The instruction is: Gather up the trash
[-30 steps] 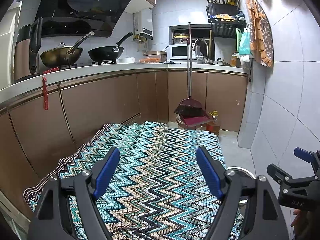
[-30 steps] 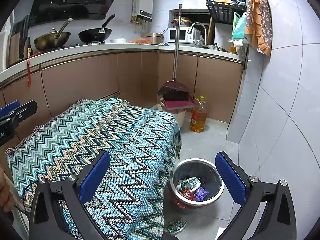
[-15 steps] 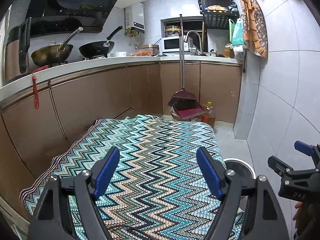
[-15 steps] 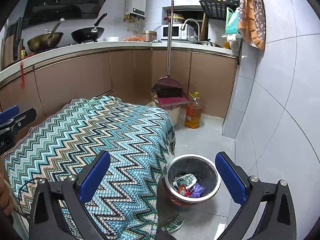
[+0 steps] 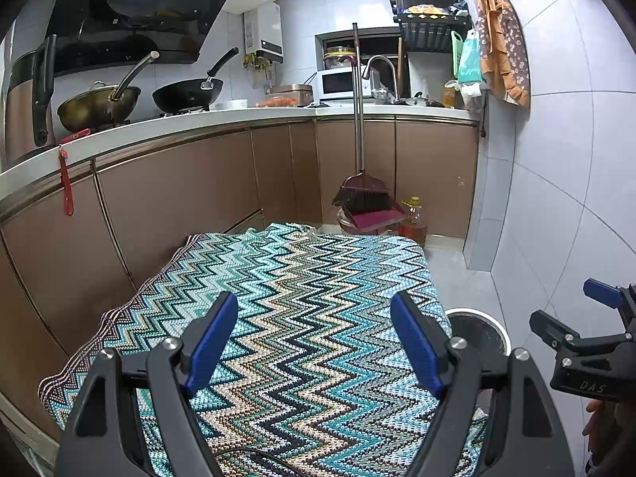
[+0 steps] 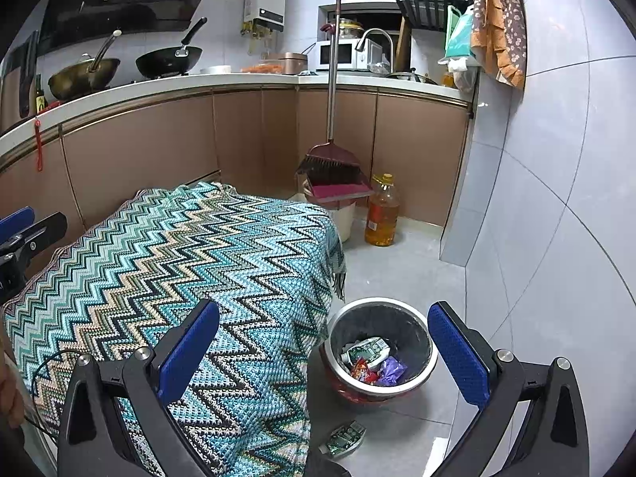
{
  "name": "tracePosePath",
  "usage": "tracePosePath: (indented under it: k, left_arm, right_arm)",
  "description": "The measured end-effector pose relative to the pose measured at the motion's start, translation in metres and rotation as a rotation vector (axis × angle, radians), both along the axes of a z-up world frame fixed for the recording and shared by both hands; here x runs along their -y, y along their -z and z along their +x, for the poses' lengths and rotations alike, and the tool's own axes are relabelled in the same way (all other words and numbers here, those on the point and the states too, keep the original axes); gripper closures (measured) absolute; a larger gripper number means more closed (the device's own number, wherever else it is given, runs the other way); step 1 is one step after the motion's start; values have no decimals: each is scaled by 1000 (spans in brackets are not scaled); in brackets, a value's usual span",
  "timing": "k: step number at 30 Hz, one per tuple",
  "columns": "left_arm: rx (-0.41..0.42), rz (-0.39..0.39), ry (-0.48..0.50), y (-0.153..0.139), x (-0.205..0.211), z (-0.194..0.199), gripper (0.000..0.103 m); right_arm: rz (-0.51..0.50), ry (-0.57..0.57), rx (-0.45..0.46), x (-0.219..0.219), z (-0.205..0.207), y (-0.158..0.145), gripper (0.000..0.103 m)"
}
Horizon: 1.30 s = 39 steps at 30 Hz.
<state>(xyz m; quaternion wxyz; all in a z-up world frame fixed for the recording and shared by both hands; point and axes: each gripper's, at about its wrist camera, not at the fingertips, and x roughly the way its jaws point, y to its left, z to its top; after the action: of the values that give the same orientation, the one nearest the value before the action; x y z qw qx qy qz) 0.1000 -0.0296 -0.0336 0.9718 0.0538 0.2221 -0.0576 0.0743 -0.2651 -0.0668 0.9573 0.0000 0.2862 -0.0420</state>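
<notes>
Both my tongs – left (image 5: 314, 342), right (image 6: 322, 353) – open, empty; next grab wrapper (image 6: 344, 435) beside bin (image 6: 413, 318).

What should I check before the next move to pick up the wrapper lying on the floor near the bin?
1. Right gripper open and holding nothing: ok.
2. Left gripper open and holding nothing: ok.
3. Wrapper on the floor, visible and uncovered: ok.
4. Bin upright, mouth open, room above the trash inside: ok.
5. Zigzag cloth bare, no trash on its visible part: ok.
6. Trash on the floor behind the table: cannot tell.
</notes>
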Motion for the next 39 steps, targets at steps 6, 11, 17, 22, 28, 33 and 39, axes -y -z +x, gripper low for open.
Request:
tracePosePath:
  k: [6,11,17,22,28,33,39]
  left_arm:
    - [-42,24,7,17,3,5,25]
    - [-72,43,8,31,7,11,25]
    - [-87,59,15,38,10,17,25]
    - [-86,88,23,38,15,22,25]
    - [-62,127,10,31,19,26,25]
    - [-40,154,2,24,22,29,25]
    - [-12,190,-6,16,26,30,25]
  right_arm:
    - [4,8,-29,0,4,12,0]
    - [12,18,-55,2,8,22,0]
    - [20,25,-74,5,15,30,0]
    - [29,27,-81,8,20,34,0]
    - [57,27,-81,11,25,35,0]
    - [83,22,-67,14,30,32,0]
    - [125,9,-24,18,32,21,0]
